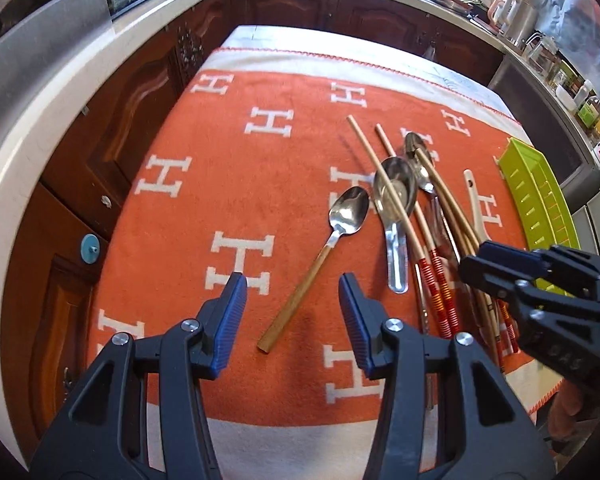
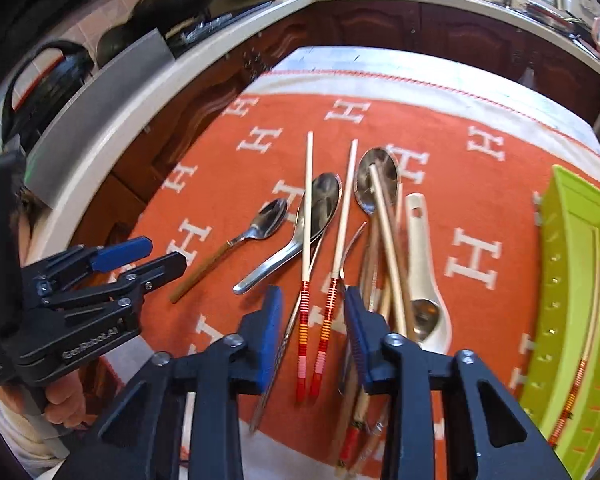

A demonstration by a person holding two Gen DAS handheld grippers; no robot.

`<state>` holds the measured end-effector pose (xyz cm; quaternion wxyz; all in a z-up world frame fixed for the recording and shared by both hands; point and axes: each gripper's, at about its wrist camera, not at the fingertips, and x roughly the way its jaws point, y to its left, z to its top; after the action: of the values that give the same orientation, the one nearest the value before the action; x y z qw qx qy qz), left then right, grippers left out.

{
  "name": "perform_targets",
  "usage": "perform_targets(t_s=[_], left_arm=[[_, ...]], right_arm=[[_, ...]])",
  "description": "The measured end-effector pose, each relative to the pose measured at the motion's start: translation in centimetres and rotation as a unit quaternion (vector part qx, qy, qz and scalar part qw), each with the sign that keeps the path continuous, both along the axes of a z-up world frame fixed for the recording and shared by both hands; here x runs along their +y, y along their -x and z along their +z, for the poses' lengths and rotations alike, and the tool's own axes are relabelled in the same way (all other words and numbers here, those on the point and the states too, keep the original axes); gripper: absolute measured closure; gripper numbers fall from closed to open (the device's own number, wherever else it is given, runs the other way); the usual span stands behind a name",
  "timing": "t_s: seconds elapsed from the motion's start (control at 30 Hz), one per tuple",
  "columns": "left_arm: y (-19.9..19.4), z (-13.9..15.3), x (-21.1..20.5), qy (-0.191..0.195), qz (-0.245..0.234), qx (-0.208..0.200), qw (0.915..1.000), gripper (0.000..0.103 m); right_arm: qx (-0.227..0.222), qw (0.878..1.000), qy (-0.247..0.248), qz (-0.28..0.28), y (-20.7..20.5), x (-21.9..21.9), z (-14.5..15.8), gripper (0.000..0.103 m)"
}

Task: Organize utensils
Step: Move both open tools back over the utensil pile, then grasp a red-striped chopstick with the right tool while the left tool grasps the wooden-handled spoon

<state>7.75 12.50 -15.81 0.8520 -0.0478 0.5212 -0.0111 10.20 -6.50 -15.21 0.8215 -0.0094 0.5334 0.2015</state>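
A heap of utensils lies on an orange cloth point(image 1: 260, 184): a wooden-handled spoon point(image 1: 320, 256), a steel soup spoon point(image 1: 394, 216), red-banded chopsticks point(image 2: 305, 276), more spoons and a white ladle spoon point(image 2: 424, 280). My left gripper point(image 1: 292, 308) is open and empty, above the wooden spoon's handle end. My right gripper point(image 2: 310, 312) is open, its fingers either side of the chopsticks' red-banded ends. A lime green tray point(image 2: 580, 280) at the right holds one chopstick point(image 2: 580, 376).
The cloth covers a small table point(image 1: 300, 36). Dark wood cabinets point(image 1: 140, 92) and a pale countertop point(image 1: 60, 92) curve around the left and far sides. Kettle and jars point(image 1: 540, 40) stand on the far right counter.
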Motion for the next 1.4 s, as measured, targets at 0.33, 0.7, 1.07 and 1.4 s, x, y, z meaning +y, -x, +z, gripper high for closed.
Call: perform_targets(t_s=[0.33,0.7,1.07,1.4], left_arm=[[-2.1,-1.6,0.5,0.017,-0.008,0.012,0.9997,0.062],[-4.4,-3.5,-0.4,0.018,-0.036,0.039,0.9984,0.067],[-5.8,-4.3,-2.0,-0.006,-0.067,0.039,0.9970,0.076],[-5.9,-4.2,-4.4,-0.037,-0.100,0.046,0.9932,0.099]], right_arm=[[-0.001,1.000,0.020,0.022,-2.7,2.6,-3.4,0.085],[0.002,0.998,0.047,0.036,-4.0,3.8,-5.6,0.096],[-0.018,1.000,-0.002,0.005,-3.1,1.7,-3.8,0.098],[-0.018,0.999,-0.026,-0.013,-2.0,-0.1,-3.3,0.098]])
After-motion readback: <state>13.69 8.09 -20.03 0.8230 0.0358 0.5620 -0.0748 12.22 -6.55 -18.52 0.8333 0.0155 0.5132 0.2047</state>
